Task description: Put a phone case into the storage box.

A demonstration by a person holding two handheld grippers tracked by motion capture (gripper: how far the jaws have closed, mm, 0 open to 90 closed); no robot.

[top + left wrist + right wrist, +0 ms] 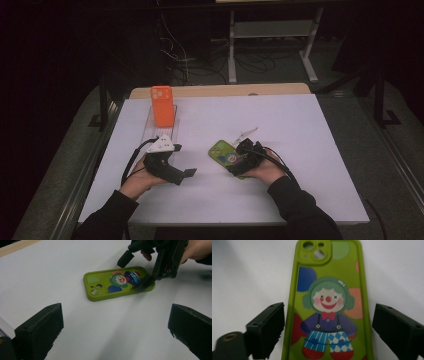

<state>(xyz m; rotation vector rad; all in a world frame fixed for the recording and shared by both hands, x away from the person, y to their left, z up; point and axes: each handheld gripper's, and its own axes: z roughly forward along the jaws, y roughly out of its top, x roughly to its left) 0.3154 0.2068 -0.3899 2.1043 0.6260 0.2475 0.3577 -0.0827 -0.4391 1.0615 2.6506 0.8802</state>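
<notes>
White tabletop [300,150] on a wooden bench, dark room behind with cables and a metal frame on the floor.

Far-left corner area: orange phone case [162,105] standing upright at the far end of a clear tray [149,131], which runs along the left side toward the near edge.

Left gripper [181,172]: held in the left hand [137,180] near the tray's near end, jaws wide apart and empty, aimed across the tabletop toward the green case. Nothing between them but bare white surface.

Middle, toward the near edge: green phone case [117,282] with a clown print, lying flat, printed back up, camera cut-out pointing away from the right gripper.

Right gripper [328,332]: held in the right hand [270,172] over the case's bottom end. Jaws open, one on each long side of the case, not closed on it. In the left gripper view one jaw tip appears to rest on or just over the case edge; contact uncertain.

Risk (judgement): the case is thin and flat, so closing the jaws could ride over the raised rim or skid it across the smooth top rather than grip. An off-centre grip near the end may let it pivot and droop.
</notes>
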